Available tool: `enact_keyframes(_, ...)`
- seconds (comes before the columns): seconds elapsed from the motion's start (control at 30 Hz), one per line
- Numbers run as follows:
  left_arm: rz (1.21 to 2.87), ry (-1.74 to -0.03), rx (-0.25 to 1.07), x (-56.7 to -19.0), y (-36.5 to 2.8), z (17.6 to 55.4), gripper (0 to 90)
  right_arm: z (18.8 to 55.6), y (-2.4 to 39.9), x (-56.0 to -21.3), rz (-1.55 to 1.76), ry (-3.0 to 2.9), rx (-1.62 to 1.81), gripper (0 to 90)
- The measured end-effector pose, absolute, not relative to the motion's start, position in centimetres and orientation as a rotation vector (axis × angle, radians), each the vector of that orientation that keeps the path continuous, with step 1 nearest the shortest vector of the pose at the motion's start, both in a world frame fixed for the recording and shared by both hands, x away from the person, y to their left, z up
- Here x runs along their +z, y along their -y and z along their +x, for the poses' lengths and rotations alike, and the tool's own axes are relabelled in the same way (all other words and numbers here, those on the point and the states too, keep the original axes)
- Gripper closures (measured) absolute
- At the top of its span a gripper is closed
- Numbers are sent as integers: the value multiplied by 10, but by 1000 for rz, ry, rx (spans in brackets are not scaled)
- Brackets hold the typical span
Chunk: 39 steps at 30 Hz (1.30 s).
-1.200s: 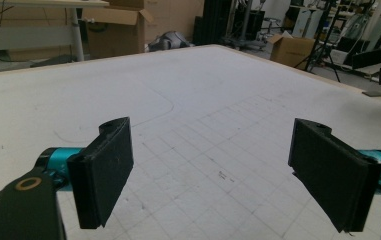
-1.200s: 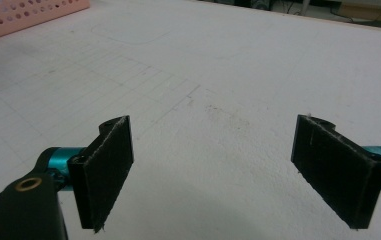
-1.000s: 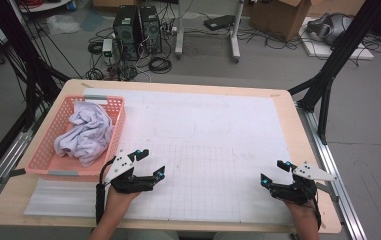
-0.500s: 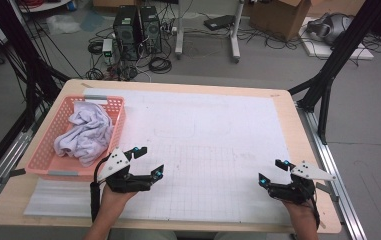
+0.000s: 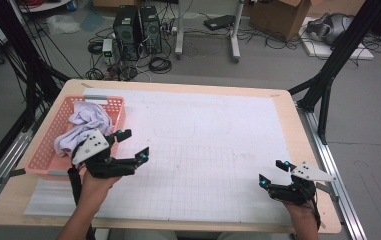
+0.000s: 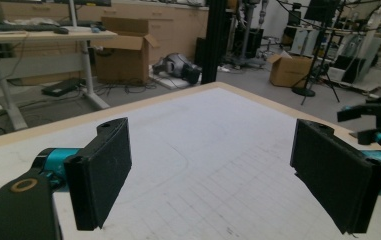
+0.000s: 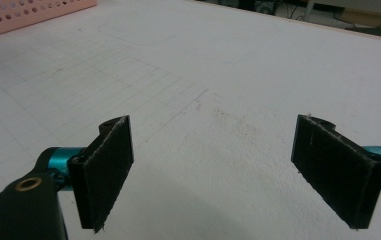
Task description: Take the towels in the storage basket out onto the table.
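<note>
Left gripper: the black two-jaw left gripper [image 5: 131, 144] is hovering at the centre left of the high view, just beside the near right corner of the basket; its jaws are standing wide apart and gripping nothing. A grey three-cornered plate is riding on top of it.
Left gripper's own view: its two black pads are rising from the lower left and lower right of the frame, with bare white sheet lying between them and the other gripper showing at the far right edge.
Right gripper: the black two-jaw right gripper [image 5: 273, 173] is sitting low over the sheet at the lower right of the high view, its jaws likewise spread wide and holding nothing.
Right gripper's own view: the open pads are framing empty gridded sheet, and a strip of the pink basket is showing in the upper left corner.
Cloth: a crumpled white cloth [image 5: 84, 126] is lying inside the basket at the left of the high view, just up and left of the left gripper; I cannot tell whether the two are touching.
Basket: the pink perforated plastic basket [image 5: 42, 156] is resting on the table's left side.
Table: the light wooden table [image 5: 298, 107] is carrying a large white gridded paper sheet [image 5: 213, 135] across its middle.
</note>
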<state>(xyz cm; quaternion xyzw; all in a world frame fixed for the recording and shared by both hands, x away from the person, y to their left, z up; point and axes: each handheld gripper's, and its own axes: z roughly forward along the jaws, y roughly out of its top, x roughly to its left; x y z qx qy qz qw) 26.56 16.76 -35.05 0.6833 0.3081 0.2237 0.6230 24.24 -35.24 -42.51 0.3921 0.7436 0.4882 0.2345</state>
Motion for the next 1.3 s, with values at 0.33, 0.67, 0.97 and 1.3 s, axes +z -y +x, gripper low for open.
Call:
enact_keyframes(0.33,1545,-766,576,-328,-204,280,170,240,357,-425,1083,-2028,1340,159)
enact_keyframes(0.67,1554,-888,628,-318,-250,298,169,240,357,-426,1090,-2032,1339,160)
enact_keyframes(0.97,1630,-1075,657,-332,-288,326,168,241,356,-425,1089,-2028,1346,159)
enact_keyframes(1.3,1763,-1207,656,-356,-298,346,171,241,352,-425,1080,-2040,1338,159)
